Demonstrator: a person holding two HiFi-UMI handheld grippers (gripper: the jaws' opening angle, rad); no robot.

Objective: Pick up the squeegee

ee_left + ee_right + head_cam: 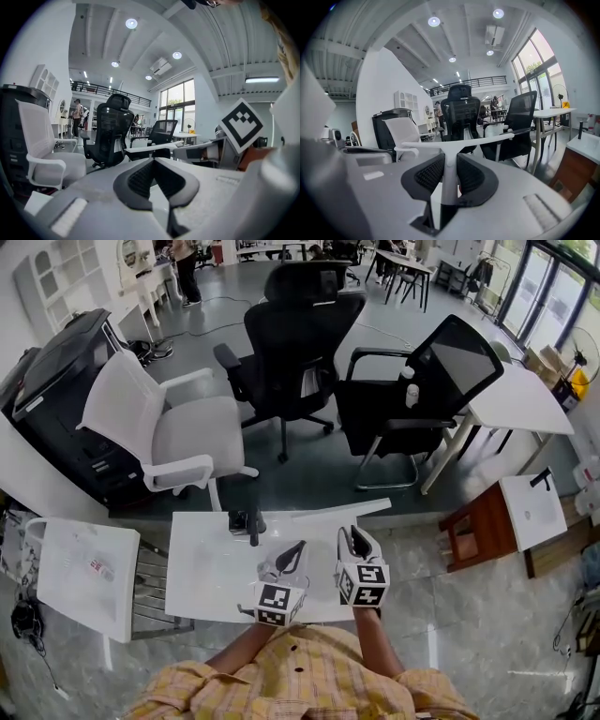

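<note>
Here the right gripper clamps the white squeegee between its fingers; the left gripper is closed, empty.

Grey floor, black office chair, tall windows

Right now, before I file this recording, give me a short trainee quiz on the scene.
1. True or false: the left gripper has its jaws together with nothing between them.
2. Which part of the white plastic T-shaped squeegee does the right gripper clamp? A) its handle B) one end of its blade C) no part
3. Fill in: the small black device rests on the white rectangular ____.

Key: 1 true; 2 A; 3 table.
</note>
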